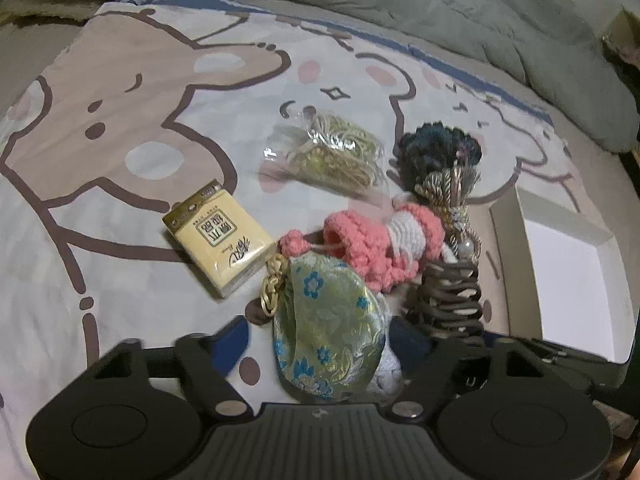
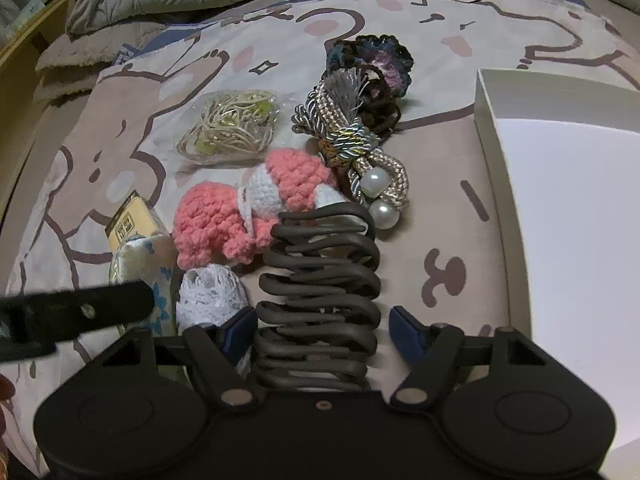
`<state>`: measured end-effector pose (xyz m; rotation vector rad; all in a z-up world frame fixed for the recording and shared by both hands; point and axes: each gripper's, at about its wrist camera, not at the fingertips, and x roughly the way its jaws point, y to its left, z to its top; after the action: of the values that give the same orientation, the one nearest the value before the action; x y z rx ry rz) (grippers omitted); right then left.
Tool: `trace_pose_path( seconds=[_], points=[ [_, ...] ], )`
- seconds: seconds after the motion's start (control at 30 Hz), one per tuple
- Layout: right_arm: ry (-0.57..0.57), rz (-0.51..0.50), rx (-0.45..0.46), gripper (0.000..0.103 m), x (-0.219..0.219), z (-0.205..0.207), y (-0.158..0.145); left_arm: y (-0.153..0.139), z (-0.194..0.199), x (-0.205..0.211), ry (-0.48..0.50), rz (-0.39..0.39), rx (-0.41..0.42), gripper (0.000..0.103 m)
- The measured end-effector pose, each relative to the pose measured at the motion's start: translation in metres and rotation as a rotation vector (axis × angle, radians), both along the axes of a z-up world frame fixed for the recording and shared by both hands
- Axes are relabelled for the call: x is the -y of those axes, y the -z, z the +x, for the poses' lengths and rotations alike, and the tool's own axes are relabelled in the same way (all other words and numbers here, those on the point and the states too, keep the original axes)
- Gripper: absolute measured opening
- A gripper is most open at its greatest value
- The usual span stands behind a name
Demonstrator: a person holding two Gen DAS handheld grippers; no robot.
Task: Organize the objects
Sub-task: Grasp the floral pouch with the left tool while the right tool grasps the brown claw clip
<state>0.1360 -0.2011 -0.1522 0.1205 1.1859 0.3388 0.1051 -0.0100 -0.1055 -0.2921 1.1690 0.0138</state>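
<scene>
A pile of small items lies on the cartoon bedsheet. My left gripper [image 1: 320,336] is open, its jaws either side of a green and blue brocade pouch [image 1: 330,320] with a gold knot. My right gripper [image 2: 322,326] is open around a dark grey claw hair clip [image 2: 320,280], which also shows in the left wrist view [image 1: 450,292]. Beyond lie a pink and white crochet piece [image 2: 256,204], a braided cord with pearls [image 2: 360,152], a dark crochet flower [image 2: 372,60], a bag of elastic bands [image 2: 228,126], a yellow tissue pack [image 1: 220,236] and white lace [image 2: 210,294].
An open white box [image 2: 560,200] sits on the bed to the right of the pile; it also shows in the left wrist view [image 1: 568,276]. A grey quilt [image 1: 420,4] is bunched along the far side. A wooden bed edge [image 2: 28,36] is far left.
</scene>
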Motion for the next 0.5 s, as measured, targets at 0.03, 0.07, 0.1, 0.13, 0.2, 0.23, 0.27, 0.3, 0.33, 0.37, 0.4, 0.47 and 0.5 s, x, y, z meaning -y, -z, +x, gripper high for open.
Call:
trace_pose_path(
  seconds=[0.03, 0.07, 0.1, 0.13, 0.2, 0.23, 0.27, 0.3, 0.33, 0.37, 0.4, 0.47, 0.5],
  points=[
    [-0.005, 0.007, 0.004, 0.07, 0.0, 0.0, 0.001, 0.002, 0.001, 0.0, 0.006, -0.003, -0.01, 0.062],
    [-0.013, 0.012, 0.01, 0.068, 0.0, 0.0, 0.001, 0.004, 0.002, -0.001, 0.009, -0.005, -0.016, 0.056],
    [-0.02, 0.018, 0.015, 0.066, 0.0, -0.001, 0.002, 0.005, 0.002, -0.002, 0.012, -0.004, -0.022, 0.053],
    [-0.023, 0.017, 0.018, 0.066, -0.001, -0.001, 0.002, 0.006, 0.002, -0.002, 0.016, -0.001, -0.026, 0.044],
    [-0.039, 0.01, 0.03, 0.065, -0.003, -0.003, 0.002, 0.007, 0.002, -0.004, 0.029, 0.002, -0.034, 0.026],
    [-0.052, 0.005, 0.041, 0.065, -0.004, -0.003, 0.001, 0.008, 0.003, -0.005, 0.033, 0.008, -0.038, 0.023],
    [-0.062, -0.002, 0.05, 0.065, -0.005, -0.004, 0.0, 0.007, 0.002, -0.006, 0.032, 0.008, -0.037, 0.022],
    [-0.07, -0.013, 0.06, 0.065, -0.006, -0.004, -0.002, 0.006, 0.002, -0.008, 0.034, 0.004, -0.034, 0.021],
    [-0.071, -0.022, 0.072, 0.064, -0.006, -0.005, -0.004, 0.005, 0.001, -0.009, 0.035, 0.002, -0.03, 0.021],
    [-0.071, -0.023, 0.081, 0.064, -0.006, -0.005, -0.007, 0.003, 0.0, -0.01, 0.036, 0.003, -0.019, 0.021],
    [-0.073, -0.019, 0.09, 0.064, -0.004, -0.006, -0.01, 0.0, -0.002, -0.011, 0.038, 0.006, -0.007, 0.021],
    [-0.075, -0.012, 0.11, 0.064, -0.002, -0.007, -0.019, -0.007, -0.004, -0.012, 0.046, 0.016, 0.022, 0.021],
    [-0.075, -0.009, 0.123, 0.064, -0.002, -0.009, -0.024, -0.012, -0.007, -0.011, 0.053, 0.025, 0.043, 0.021]
  ],
)
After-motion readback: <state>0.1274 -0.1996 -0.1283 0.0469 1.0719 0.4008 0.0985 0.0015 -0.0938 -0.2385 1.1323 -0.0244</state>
